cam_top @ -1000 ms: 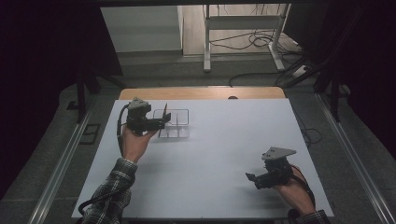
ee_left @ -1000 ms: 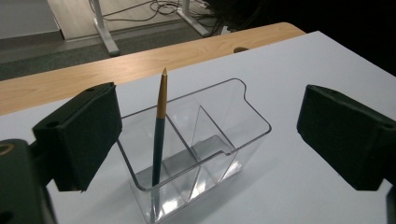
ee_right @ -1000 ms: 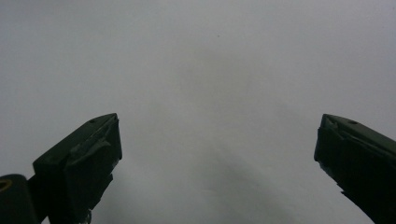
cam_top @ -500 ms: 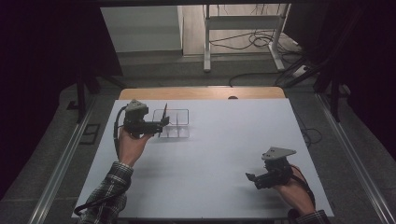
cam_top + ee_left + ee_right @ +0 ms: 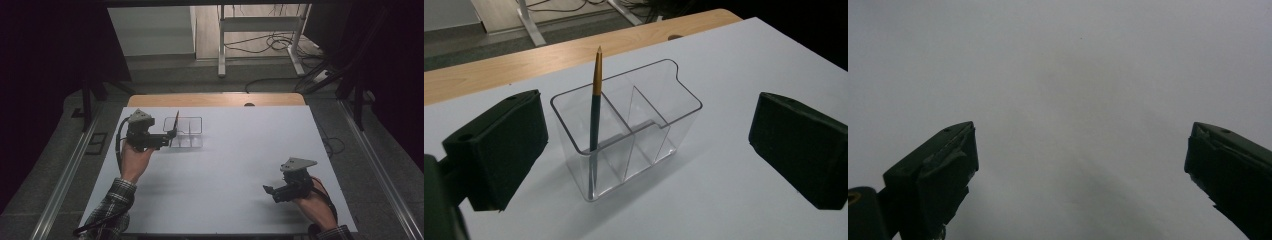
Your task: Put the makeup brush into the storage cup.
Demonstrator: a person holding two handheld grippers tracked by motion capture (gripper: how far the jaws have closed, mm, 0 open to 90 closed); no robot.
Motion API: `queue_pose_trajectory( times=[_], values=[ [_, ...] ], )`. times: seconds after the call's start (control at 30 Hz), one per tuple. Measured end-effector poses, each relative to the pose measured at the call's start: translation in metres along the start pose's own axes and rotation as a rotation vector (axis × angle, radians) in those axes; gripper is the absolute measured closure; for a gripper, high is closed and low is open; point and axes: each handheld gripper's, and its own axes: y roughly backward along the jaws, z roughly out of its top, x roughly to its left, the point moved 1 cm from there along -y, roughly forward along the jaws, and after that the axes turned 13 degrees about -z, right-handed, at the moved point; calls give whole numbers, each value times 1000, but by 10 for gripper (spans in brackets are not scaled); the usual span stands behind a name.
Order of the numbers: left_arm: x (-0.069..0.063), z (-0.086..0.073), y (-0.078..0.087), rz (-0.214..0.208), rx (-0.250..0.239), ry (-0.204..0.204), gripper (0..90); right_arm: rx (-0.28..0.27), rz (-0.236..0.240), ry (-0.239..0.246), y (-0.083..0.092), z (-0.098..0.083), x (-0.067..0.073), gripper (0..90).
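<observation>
Left gripper view has the pencil (image 5: pixel 595 102) standing tilted in the leftmost compartment of the clear organizer (image 5: pixel 629 131), tip up, with both black jaws spread wide either side and gripping nothing. Looks to me like a release that's just wrapping up, so I'd pull the left hand-held gripper (image 5: pixel 171 135) straight back toward the near-left without clipping the organizer wall or the pencil top. Wrist is raised, forearm angled in from the near-left. Right hand-held gripper (image 5: pixel 267 190) rests low at the near-right of the worktop (image 5: pixel 240 150), jaws apart too, empty.
</observation>
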Motion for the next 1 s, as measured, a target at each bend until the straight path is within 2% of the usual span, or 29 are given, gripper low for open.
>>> queue_pose_trajectory(
  times=[1.0],
  values=[
    [-16, -23, 16, -6, 21, -33, 28, -15, -8, -19, 2, 0, -1, 8]
  ],
)
